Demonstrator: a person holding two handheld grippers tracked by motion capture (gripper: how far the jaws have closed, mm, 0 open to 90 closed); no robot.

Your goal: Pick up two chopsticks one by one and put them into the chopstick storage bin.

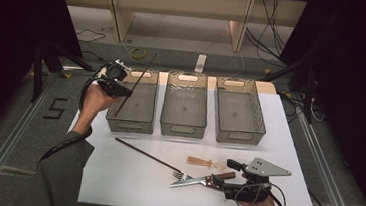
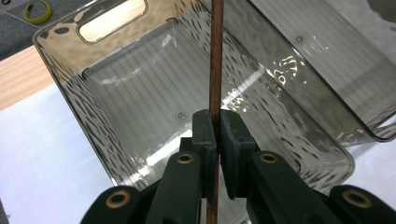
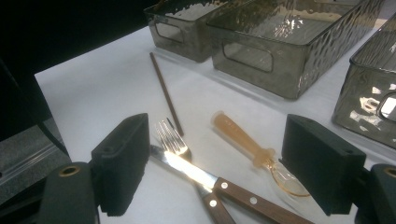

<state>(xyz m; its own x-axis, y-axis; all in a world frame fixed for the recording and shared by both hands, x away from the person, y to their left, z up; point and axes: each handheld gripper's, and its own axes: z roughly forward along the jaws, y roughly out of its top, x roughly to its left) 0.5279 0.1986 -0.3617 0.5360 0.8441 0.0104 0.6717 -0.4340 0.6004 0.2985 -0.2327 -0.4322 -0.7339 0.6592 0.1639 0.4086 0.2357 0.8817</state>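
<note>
My left gripper [image 2: 216, 128] pinches a thin dark wooden chopstick [image 2: 215, 60] over the smoky clear plastic bin [image 1: 131, 109] at the bench's far-left corner, while my right gripper [image 3: 224, 172] stands spread.

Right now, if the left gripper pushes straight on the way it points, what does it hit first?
The left gripper, shut on the dark chopstick, looks down into the leftmost grey bin. Straight on, it would probably meet that bin's ribbed floor first; depth is hard to judge, and the chopstick's lower tip may touch before the jaws.

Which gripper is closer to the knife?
Right. The right gripper hovers open just above the knife, while the left gripper is far off over the left bin, holding a chopstick.
</note>
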